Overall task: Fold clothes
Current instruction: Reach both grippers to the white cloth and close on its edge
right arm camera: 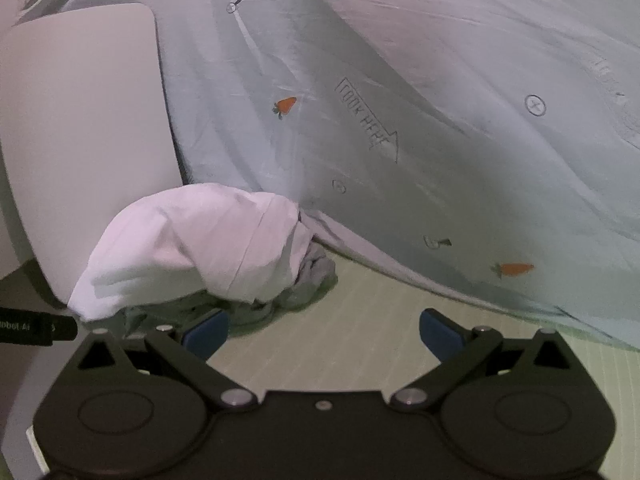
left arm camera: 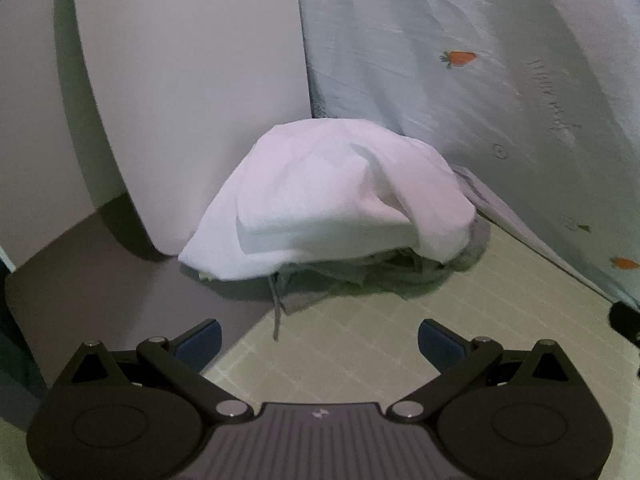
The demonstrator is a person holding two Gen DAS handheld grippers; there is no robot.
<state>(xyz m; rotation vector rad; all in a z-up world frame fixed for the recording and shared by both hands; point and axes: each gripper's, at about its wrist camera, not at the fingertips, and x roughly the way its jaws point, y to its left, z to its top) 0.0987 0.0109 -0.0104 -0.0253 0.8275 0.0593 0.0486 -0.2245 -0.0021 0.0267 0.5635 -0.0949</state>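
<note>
A pile of clothes sits on the pale green mat against the corner, with a white garment (left arm camera: 332, 200) draped over grey clothes (left arm camera: 360, 276). A grey drawstring trails from the pile toward me in the left wrist view. My left gripper (left arm camera: 320, 340) hovers open in front of the pile, with nothing between its blue pads (left arm camera: 202, 340). In the right wrist view the same white garment (right arm camera: 192, 248) and grey clothes (right arm camera: 312, 280) lie to the left front. My right gripper (right arm camera: 324, 332) is open and empty, its left pad close to the grey cloth.
A white rounded board (left arm camera: 180, 80) leans upright left of the pile. A light blue sheet with carrot prints (right arm camera: 400, 140) hangs behind and to the right. A green mat (right arm camera: 360, 320) covers the floor, beside a grey floor strip (left arm camera: 120, 280). The other gripper's black body (right arm camera: 36, 326) shows at the left edge.
</note>
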